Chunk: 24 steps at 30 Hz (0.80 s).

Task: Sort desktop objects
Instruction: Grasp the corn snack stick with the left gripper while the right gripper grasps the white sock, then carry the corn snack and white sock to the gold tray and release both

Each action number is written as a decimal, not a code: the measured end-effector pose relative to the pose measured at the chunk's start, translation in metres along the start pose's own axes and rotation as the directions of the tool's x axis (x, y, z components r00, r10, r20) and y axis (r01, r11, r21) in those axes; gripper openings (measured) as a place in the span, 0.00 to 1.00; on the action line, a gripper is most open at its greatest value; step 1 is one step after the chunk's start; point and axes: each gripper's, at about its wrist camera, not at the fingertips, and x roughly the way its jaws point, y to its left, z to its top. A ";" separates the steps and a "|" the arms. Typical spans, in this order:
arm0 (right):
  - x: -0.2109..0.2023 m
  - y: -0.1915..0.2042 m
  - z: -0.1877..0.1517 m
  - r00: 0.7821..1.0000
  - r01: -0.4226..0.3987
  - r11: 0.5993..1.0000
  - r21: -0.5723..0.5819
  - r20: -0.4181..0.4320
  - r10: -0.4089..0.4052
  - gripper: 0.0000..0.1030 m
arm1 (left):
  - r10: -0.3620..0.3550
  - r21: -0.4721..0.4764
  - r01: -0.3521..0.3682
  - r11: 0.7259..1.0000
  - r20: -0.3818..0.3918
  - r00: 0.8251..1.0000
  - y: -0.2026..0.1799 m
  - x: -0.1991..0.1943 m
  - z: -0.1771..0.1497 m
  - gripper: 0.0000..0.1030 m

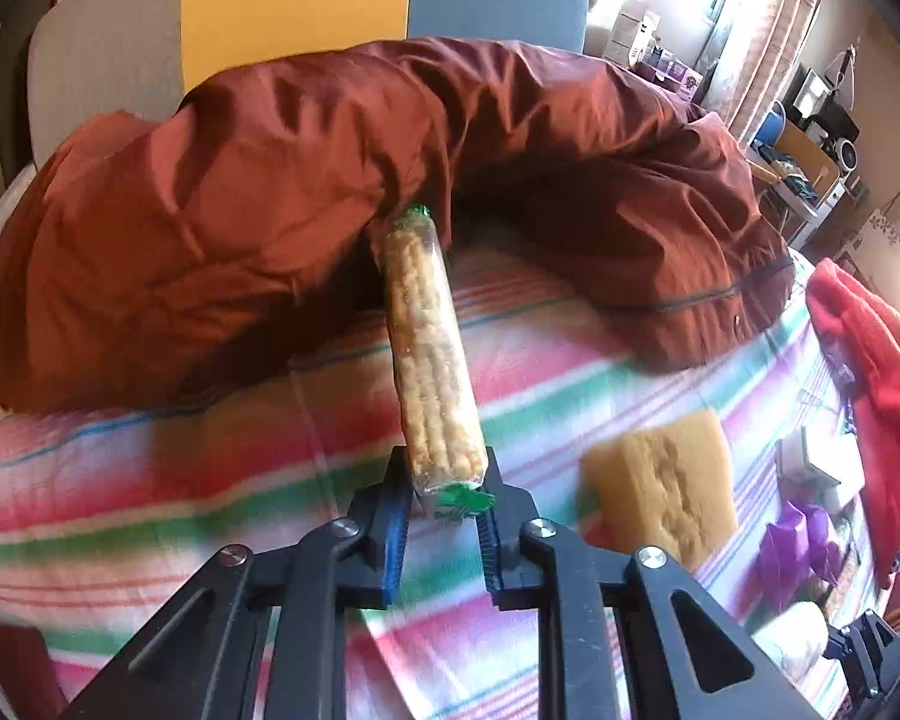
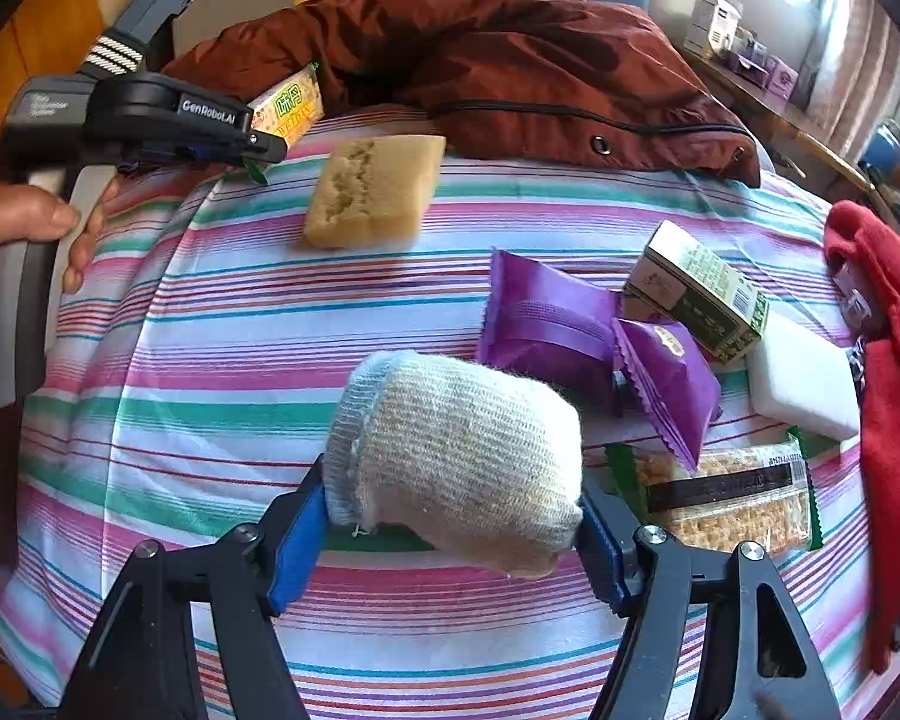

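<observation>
The left gripper (image 1: 447, 495) is nearly closed, pinching the near end of a cracker packet (image 1: 432, 354) that sticks out over the striped cloth (image 1: 210, 456) toward the brown jacket (image 1: 306, 180). The right gripper (image 2: 453, 525) is wide, clamping a rolled sock (image 2: 456, 462) above the cloth, with a sponge (image 2: 372, 189) farther off and purple packets (image 2: 546, 324) to its right.

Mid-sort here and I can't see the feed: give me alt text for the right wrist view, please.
The right tongs are shut on a rolled beige knit sock above a striped cloth. Beyond lie a yellow sponge, two purple packets, a green-and-white carton, a white block and a wrapped cracker bar. At upper left, the left tongs hold a yellow snack pack.
</observation>
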 end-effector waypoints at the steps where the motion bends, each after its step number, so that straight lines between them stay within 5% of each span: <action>1: 0.000 0.000 0.001 1.000 0.006 1.000 -0.009 0.001 -0.006 0.70 | -0.002 -0.006 0.002 1.000 -0.006 1.000 0.001 -0.001 -0.002 0.18; 3: 0.000 0.002 0.001 1.000 0.009 1.000 -0.011 0.001 -0.009 0.70 | 0.009 -0.008 -0.009 1.000 -0.008 1.000 0.002 -0.006 -0.003 0.20; 7: 0.001 0.002 0.002 1.000 0.009 1.000 -0.007 -0.007 -0.009 0.71 | -0.007 -0.034 0.006 0.999 -0.022 1.000 0.008 -0.007 0.002 0.37; 12: 0.003 0.000 0.003 1.000 0.007 1.000 -0.006 -0.017 -0.007 0.72 | 0.000 -0.009 -0.001 1.000 -0.009 1.000 0.009 -0.006 0.018 0.38; 17: 0.005 -0.001 0.004 1.000 0.003 1.000 -0.003 -0.019 -0.003 0.72 | 0.007 -0.032 -0.008 0.999 -0.019 1.000 0.017 0.003 0.026 0.20; 24: 0.002 0.005 0.004 1.000 -0.004 1.000 -0.031 0.009 0.004 0.69 | -0.015 -0.061 0.016 0.998 0.012 1.000 0.018 -0.010 0.002 0.17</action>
